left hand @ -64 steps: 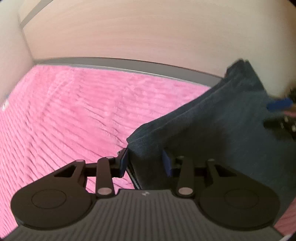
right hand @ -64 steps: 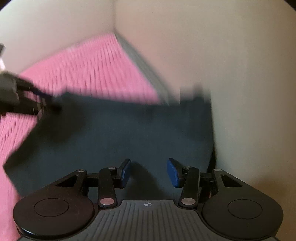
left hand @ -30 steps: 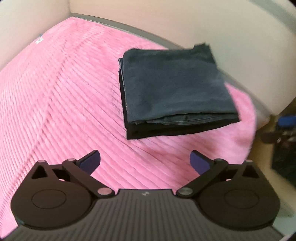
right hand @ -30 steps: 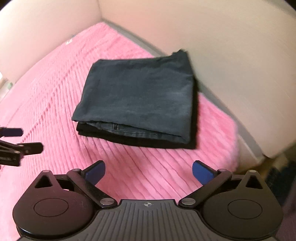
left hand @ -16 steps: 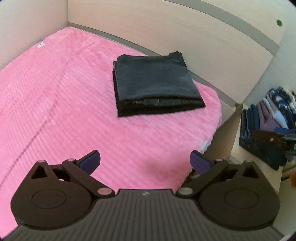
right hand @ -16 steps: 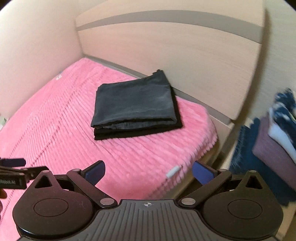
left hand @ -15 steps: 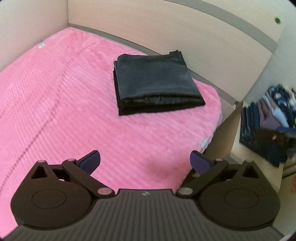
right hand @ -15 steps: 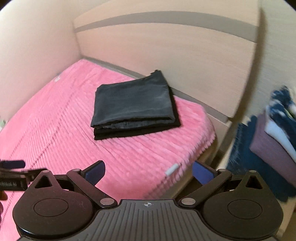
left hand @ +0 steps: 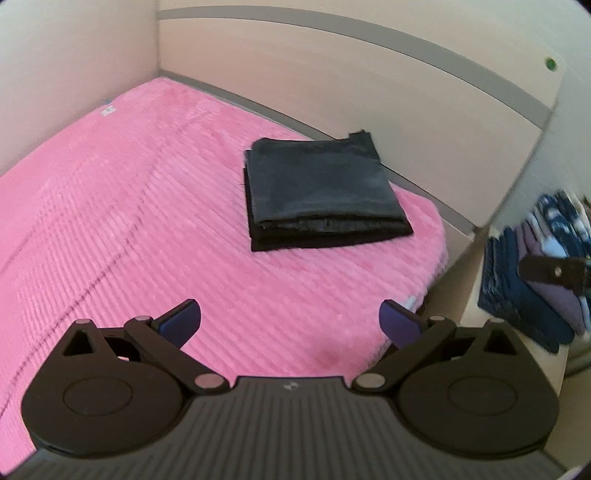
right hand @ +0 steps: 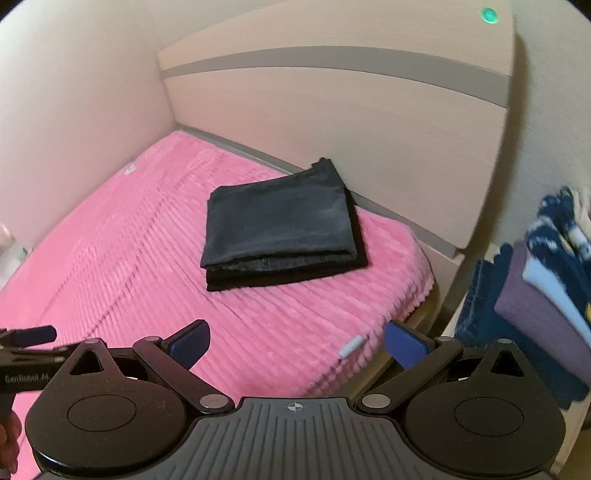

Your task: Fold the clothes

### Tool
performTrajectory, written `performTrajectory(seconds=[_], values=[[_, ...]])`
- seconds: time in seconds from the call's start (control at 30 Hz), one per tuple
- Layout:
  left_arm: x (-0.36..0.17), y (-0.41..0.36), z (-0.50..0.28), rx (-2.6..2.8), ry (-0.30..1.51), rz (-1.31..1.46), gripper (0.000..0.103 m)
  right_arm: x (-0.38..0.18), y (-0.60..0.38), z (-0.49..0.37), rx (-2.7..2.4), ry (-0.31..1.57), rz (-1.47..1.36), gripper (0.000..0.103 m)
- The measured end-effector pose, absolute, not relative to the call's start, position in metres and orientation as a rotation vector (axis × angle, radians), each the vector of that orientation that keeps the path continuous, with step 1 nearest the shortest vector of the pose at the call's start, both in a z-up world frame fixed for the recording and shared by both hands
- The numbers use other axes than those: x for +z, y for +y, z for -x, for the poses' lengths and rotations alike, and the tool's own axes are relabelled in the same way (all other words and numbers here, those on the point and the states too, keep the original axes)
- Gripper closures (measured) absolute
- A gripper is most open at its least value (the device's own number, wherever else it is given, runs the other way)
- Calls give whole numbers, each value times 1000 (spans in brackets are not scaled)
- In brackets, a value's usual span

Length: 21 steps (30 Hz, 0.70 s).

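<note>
Two claws, left claw and right claw, both spread wide, grasping nothing, up over the pink bed. Folded dark clothes flat near the headboard, well apart from both.

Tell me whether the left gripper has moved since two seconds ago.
Yes. The left gripper, then closed on the dark folded garment, now hangs open, back from it toward the pink bedspread's near edge.

Pink ribbed bedspread, beige headboard, green dot.
</note>
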<state>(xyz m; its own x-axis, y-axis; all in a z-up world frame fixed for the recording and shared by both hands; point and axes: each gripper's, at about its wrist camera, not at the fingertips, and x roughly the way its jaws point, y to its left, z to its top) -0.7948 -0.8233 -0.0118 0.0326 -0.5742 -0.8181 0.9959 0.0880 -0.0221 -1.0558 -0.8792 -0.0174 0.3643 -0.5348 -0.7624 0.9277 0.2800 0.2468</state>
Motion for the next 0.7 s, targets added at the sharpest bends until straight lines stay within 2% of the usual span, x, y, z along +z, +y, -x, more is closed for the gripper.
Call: performTrajectory(seconds=[0.7], values=[[-10, -849, 818, -1310, 802, -662, 2, -14, -902, 1054, -1002, 664, -700, 0]])
